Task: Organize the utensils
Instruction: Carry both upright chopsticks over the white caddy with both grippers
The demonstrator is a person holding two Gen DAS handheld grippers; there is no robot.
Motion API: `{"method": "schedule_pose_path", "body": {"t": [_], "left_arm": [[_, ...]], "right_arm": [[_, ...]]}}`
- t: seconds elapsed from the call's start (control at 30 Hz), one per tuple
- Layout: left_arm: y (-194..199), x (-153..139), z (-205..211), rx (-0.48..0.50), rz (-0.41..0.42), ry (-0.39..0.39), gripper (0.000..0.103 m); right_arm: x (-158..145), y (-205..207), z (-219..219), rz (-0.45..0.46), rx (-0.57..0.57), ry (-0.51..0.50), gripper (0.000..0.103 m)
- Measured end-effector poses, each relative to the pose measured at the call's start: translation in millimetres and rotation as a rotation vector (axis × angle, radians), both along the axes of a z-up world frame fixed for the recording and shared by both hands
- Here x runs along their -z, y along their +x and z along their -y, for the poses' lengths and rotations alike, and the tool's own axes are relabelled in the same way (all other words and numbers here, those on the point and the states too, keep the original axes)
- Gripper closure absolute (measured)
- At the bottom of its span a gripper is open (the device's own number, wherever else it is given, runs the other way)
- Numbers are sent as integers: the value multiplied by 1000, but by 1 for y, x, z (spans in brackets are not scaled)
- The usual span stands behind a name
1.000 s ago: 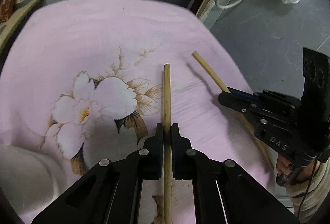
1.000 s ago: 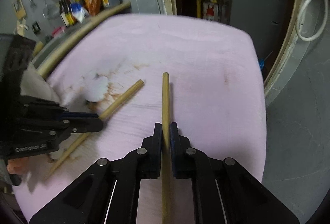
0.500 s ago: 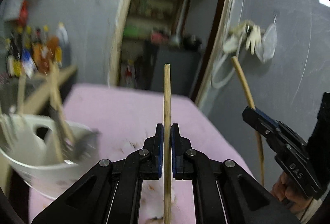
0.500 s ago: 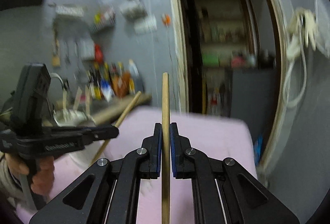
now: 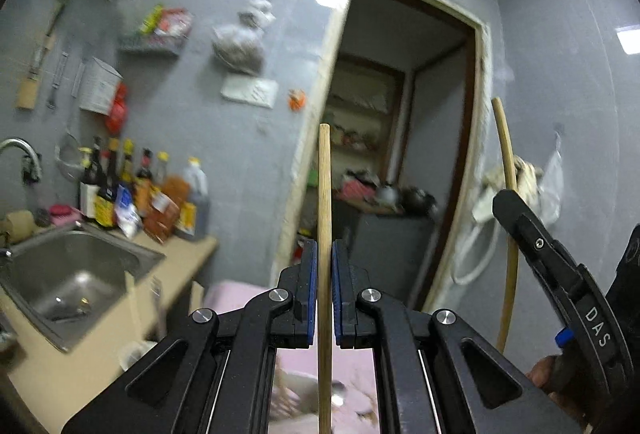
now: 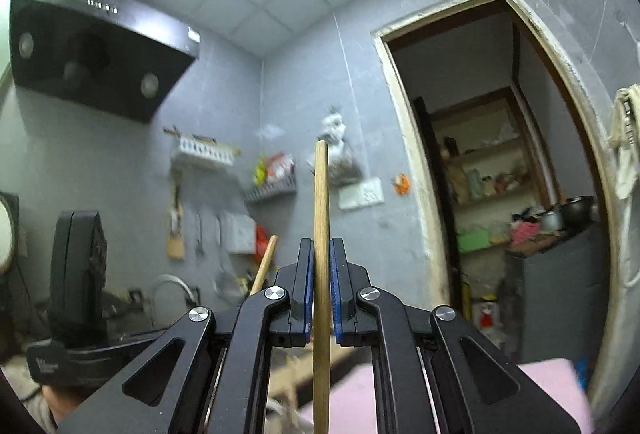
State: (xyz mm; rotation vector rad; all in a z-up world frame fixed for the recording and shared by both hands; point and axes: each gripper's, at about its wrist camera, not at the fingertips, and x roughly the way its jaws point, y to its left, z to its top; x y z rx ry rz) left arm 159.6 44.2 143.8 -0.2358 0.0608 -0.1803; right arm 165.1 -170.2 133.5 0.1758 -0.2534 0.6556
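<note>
My left gripper (image 5: 324,250) is shut on a pale wooden chopstick (image 5: 324,186) that points straight ahead from between its blue pads. My right gripper (image 6: 321,246) is shut on a second wooden chopstick (image 6: 321,202) in the same way. In the left wrist view the right gripper (image 5: 506,202) shows at the right edge, its chopstick (image 5: 505,154) standing upright. In the right wrist view the left gripper's body (image 6: 76,274) is at the left, and its chopstick (image 6: 264,266) slants up behind my finger. Both grippers are lifted above the pink cloth (image 5: 236,298).
A steel sink (image 5: 68,274) and a row of bottles (image 5: 140,190) are on the counter at the left. An open doorway (image 5: 400,154) with shelves is ahead. A black range hood (image 6: 92,62) hangs at the upper left. The pink cloth's corner (image 6: 548,386) lies below.
Both grippers have risen off the pink cloth and tilted upward, each still holding its chopstick. The views have swung from the tabletop to the wall, the doorway and the ceiling.
</note>
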Motion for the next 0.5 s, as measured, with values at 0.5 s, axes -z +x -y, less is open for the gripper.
{"method": "schedule_pose_path", "body": {"t": [0.5], "left_arm": [[18,22,-138,-213,83,-311,98]], "right_arm": [[20,47,-56,-56,-24,195,98]]}}
